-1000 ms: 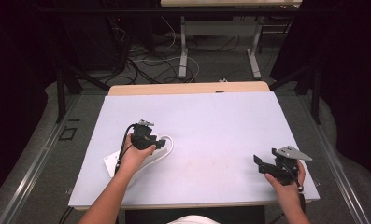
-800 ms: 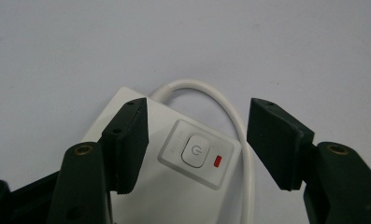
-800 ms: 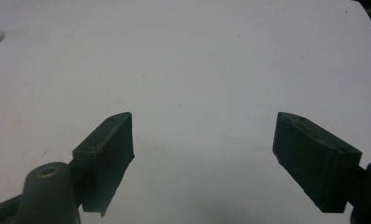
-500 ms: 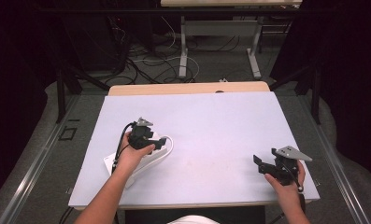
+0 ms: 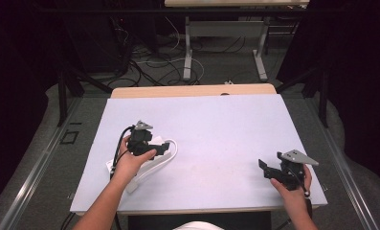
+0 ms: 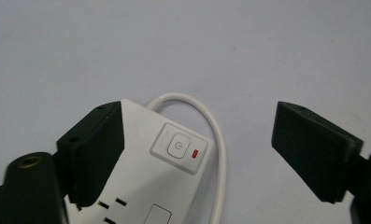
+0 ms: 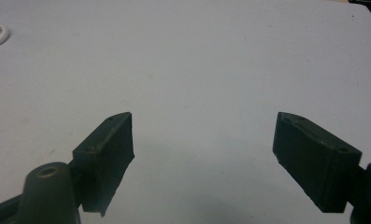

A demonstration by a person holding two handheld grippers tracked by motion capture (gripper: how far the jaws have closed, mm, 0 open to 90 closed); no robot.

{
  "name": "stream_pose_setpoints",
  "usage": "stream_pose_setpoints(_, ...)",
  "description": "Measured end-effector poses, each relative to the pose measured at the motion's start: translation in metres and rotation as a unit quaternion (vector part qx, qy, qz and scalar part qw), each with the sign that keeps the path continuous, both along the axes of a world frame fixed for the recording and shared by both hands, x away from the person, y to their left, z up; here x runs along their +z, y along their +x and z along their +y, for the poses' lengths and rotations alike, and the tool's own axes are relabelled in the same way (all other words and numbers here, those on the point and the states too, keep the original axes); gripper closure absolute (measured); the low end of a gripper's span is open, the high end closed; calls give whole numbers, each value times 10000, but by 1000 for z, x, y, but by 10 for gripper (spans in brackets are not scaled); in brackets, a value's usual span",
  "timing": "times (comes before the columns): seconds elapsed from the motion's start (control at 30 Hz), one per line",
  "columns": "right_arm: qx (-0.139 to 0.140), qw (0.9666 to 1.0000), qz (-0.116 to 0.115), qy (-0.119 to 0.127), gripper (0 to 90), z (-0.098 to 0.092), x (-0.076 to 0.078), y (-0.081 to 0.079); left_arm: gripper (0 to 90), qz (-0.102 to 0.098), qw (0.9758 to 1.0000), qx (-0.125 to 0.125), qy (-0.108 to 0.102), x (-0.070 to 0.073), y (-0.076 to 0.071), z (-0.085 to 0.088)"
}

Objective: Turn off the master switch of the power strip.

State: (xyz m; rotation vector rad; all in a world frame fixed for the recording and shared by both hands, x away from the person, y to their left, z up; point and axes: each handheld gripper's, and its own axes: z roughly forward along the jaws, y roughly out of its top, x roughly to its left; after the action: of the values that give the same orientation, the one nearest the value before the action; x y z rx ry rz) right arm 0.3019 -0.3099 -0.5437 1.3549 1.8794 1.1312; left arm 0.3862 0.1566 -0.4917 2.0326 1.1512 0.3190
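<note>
Release of the power strip [image 6: 141,172] on the counter [image 5: 216,124].
Left hand-held gripper [image 6: 197,154]: jaws just opened, lifted slightly higher than a second ago, strip lying free between them; right hand-held gripper [image 7: 202,158] spread apart, empty.

White power strip [image 6: 164,172] lies flat on the table, red switch light on.

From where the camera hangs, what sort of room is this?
Probably a lab or recording workspace: a white-topped table on a dark floor strewn with cables, a white power strip, and a person holding a left gripper and right gripper.
</note>
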Motion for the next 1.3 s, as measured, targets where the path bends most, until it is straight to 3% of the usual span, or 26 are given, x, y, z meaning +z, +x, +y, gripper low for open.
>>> stream_pose_setpoints(0.07, -44, 9999, -98, 65, 198, 1, 0, 0, 150, 19, 10000, 36, 1, 3, -3, 1)
stream_pose_setpoints(0.17, -21, 9999, -136, 42, 198, 2, 2, -1, 57, 39, 10000, 41, -64, 6, -6, 4)
stream_pose_setpoints(0.27, -10, 10000, -82, 22, 198, 2, 3, -2, 2, 45, 10000, -4, -70, 10, -10, 9)
stream_pose_setpoints(0.4, 0, 9999, -100, 13, 198, 2, 3, -2, 3, -25, 9996, 218, -183, 12, -15, 16)
stream_pose_setpoints(0.53, -36, 9999, -129, 38, 198, 2, 2, -2, 2, -38, 9992, 248, -303, 12, -20, 24)
stream_pose_setpoints(0.7, -22, 9999, -116, 90, 198, 1, 3, -3, 2, -137, 9992, 285, -243, 12, -29, 33)
stream_pose_setpoints(0.9, -61, 9999, -139, 61, 198, 0, 3, -3, 2, -226, 9984, 404, -319, 12, -41, 50)
stream_pose_setpoints(1.03, -67, 9998, -99, 135, 197, 0, 4, -4, 2, -372, 9963, 645, -435, 8, -49, 62)
stream_pose_setpoints(1.1, -74, 9998, -122, 118, 197, 0, 4, -4, 5, -333, 9967, 630, -383, 7, -52, 70)
stream_pose_setpoints(1.3, -66, 9998, -127, 120, 198, 0, 4, -4, 23, -381, 9944, 904, -402, -4, -61, 88)
